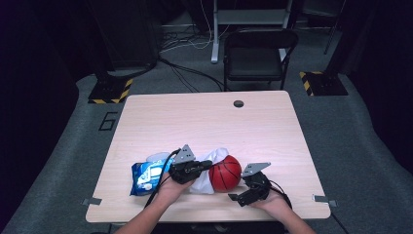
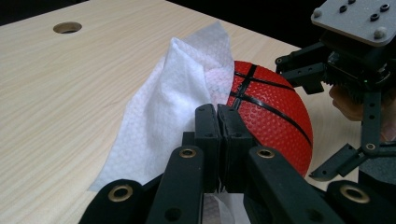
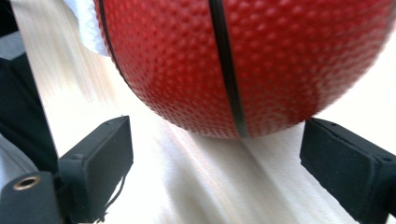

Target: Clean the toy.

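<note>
A wipe [image 2: 173, 107] is clamped in the left tongs [image 2: 217, 116] against the ball [image 1: 225, 173], while the right tongs [image 1: 242, 193], spread and empty, are not yet closed on it.

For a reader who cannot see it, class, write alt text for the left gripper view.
The left tool, its black jaws shut, pinches a white wipe draped against a red ball with black seams on a pale wooden table. The right tool stands open just beyond the ball.

Pebbled matt rubber ball [image 2: 271, 116], embossed white paper wipe [image 2: 173, 107], smooth pale wood-grain table [image 2: 70, 93], glossy plastic wipes pack [image 1: 144, 178]
</note>
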Demonstrator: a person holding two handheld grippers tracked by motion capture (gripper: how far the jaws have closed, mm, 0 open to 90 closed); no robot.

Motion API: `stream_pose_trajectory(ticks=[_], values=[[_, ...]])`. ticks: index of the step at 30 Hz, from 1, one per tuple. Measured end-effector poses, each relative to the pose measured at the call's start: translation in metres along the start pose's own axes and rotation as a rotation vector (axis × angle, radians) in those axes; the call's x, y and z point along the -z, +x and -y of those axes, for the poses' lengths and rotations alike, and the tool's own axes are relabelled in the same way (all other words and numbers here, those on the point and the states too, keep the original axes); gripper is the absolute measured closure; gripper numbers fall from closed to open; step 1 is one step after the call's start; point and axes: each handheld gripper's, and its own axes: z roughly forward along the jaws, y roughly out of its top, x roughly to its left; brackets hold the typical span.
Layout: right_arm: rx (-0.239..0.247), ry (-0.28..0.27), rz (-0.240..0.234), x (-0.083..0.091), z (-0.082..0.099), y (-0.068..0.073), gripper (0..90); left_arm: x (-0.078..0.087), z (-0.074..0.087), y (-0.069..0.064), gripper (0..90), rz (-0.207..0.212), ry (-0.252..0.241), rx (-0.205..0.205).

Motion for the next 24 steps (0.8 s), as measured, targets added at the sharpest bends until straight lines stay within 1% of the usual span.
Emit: stream_pose_trajectory(ticks=[1, 2, 3, 5, 6, 7, 9, 10, 11, 12, 13, 14, 16, 18, 19, 21, 23, 24], values=[[0.007, -0.007, 0.014, 0.003, -0.001, 0.000, 8.9, 0.000, 0.000, 0.000, 87.5, 0.006, 0.000, 0.006], [0.009, -0.020, 0.030, 0.007, -0.002, -0.002, 8.6, 0.000, 0.000, 0.000, 87.5, 0.005, -0.003, 0.004], [0.020, -0.047, 0.053, 0.014, -0.005, -0.004, 8.1, -0.001, 0.000, 0.001, 87.5, 0.004, -0.004, 0.001], [0.033, -0.100, 0.066, 0.024, -0.011, -0.003, 8.0, -0.002, -0.002, 0.001, 87.5, 0.006, -0.002, 0.002], [0.056, -0.144, 0.061, 0.031, -0.018, -0.002, 8.1, -0.003, -0.002, 0.002, 87.5, 0.008, -0.003, 0.006], [0.075, -0.164, 0.059, 0.033, -0.024, -0.001, 8.5, -0.004, -0.003, 0.002, 87.5, 0.013, -0.008, 0.005], [0.124, -0.194, 0.057, 0.035, -0.040, 0.003, 11.3, -0.005, -0.005, 0.004, 87.5, 0.016, -0.006, 0.006], [0.143, -0.201, 0.059, 0.034, -0.046, 0.004, 12.5, -0.006, -0.006, 0.005, 87.5, 0.019, -0.004, 0.008], [0.158, -0.201, 0.061, 0.031, -0.053, 0.005, 13.5, -0.007, -0.007, 0.005, 87.5, 0.017, -0.006, 0.006], [0.166, -0.194, 0.066, 0.029, -0.057, 0.005, 13.8, -0.008, -0.008, 0.005, 87.5, 0.017, -0.007, 0.003], [0.165, -0.184, 0.077, 0.025, -0.061, 0.005, 13.5, -0.009, -0.008, 0.007, 87.5, 0.013, -0.001, 0.003], [0.165, -0.177, 0.071, 0.021, -0.063, 0.004, 12.6, -0.010, -0.008, 0.009, 87.5, 0.000, -0.007, 0.004], [0.139, -0.184, 0.058, 0.019, -0.066, -0.002, 13.5, -0.011, -0.009, 0.013, 87.7, 0.002, -0.007, 0.014], [0.102, -0.193, 0.039, 0.018, -0.066, -0.010, 14.6, -0.013, -0.009, 0.014, 87.9, 0.009, -0.016, 0.028], [0.068, -0.204, 0.028, 0.018, -0.066, -0.015, 15.2, -0.013, -0.010, 0.013, 88.0, 0.008, -0.020, 0.025], [0.033, -0.215, 0.013, 0.018, -0.067, -0.023, 17.4, -0.014, -0.009, 0.009, 88.0, 0.009, -0.028, 0.019], [0.001, -0.234, 0.003, 0.020, -0.067, -0.030, 21.1, -0.015, -0.009, 0.007, 88.0, 0.014, -0.030, 0.018], [-0.001, -0.243, 0.006, 0.021, -0.067, -0.033, 21.5, -0.016, -0.009, 0.005, 88.0, 0.016, -0.033, 0.014]])
